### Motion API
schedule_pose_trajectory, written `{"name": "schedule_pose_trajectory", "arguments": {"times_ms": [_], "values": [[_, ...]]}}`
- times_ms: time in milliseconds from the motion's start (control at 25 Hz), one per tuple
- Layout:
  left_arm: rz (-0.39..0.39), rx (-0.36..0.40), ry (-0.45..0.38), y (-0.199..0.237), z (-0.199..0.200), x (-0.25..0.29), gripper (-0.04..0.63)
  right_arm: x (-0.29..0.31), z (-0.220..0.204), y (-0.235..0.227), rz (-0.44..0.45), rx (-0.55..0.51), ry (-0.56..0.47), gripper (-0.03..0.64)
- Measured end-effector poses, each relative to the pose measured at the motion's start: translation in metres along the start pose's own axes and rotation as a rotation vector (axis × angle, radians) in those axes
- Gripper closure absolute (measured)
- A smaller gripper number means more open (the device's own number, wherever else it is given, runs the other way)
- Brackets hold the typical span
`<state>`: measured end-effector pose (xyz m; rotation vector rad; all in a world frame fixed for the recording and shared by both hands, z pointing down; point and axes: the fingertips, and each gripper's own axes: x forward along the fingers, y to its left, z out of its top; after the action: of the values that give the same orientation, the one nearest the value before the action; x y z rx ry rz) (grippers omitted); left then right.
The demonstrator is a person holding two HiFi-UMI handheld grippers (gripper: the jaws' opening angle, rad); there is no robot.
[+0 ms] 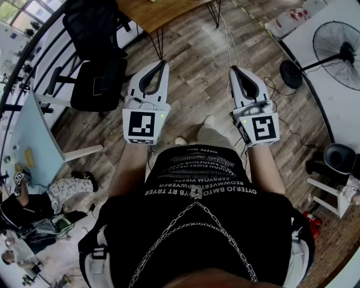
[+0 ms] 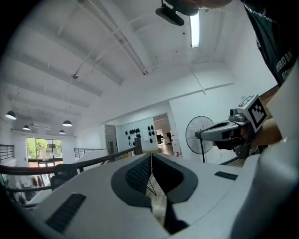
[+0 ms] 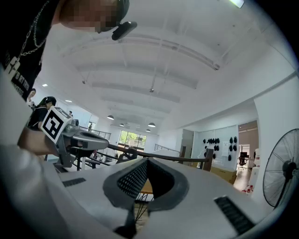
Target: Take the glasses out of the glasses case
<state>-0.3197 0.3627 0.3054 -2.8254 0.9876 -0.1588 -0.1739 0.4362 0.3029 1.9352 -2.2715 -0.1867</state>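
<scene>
No glasses case and no glasses show in any view. In the head view my left gripper [image 1: 163, 62] and right gripper [image 1: 233, 69] are held side by side in front of my body, above the wooden floor. Both have their jaws pressed together with nothing between them. The left gripper view looks up across the room along its shut jaws [image 2: 151, 156], and the right gripper [image 2: 219, 134] shows at its right side. The right gripper view shows its jaws [image 3: 146, 161] shut too, with the left gripper [image 3: 77, 138] at its left side.
A wooden table [image 1: 163, 11] stands ahead, with a black office chair [image 1: 95, 73] to its left. A standing fan [image 1: 337, 48] is at the far right and a white stool [image 1: 332, 197] nearer right. A light blue desk [image 1: 34, 135] and a seated person [image 1: 62, 191] are at left.
</scene>
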Motion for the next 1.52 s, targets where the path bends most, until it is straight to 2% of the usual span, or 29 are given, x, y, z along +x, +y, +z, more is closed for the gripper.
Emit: {"name": "schedule_pose_trajectory", "arguments": {"times_ms": [160,360,520,760,1040,1280,1520], "values": [[0.002,-0.017,0.030,0.003,-0.012,0.007,0.566,0.008,-0.001,-0.007,-0.007,-0.004,0.018,0.603],[0.016,-0.024,0.055,0.009,-0.024,0.014,0.566,0.016,-0.010,-0.006,0.027,0.006,0.011,0.603],[0.014,-0.019,0.071,0.009,-0.027,0.024,0.566,0.020,-0.016,-0.015,0.010,0.016,-0.007,0.602],[0.017,-0.028,0.083,0.002,-0.029,0.041,0.566,0.014,-0.037,-0.037,-0.006,0.033,0.032,0.601],[0.026,-0.083,0.100,0.019,-0.048,0.058,0.568,0.030,-0.049,-0.055,-0.001,0.038,0.044,0.598],[0.021,-0.081,0.085,0.019,-0.050,0.087,0.568,0.062,-0.059,-0.071,0.035,0.052,0.057,0.528],[0.007,-0.073,0.083,0.025,-0.046,0.125,0.566,0.092,-0.064,-0.093,0.052,0.052,0.074,0.515]]}}
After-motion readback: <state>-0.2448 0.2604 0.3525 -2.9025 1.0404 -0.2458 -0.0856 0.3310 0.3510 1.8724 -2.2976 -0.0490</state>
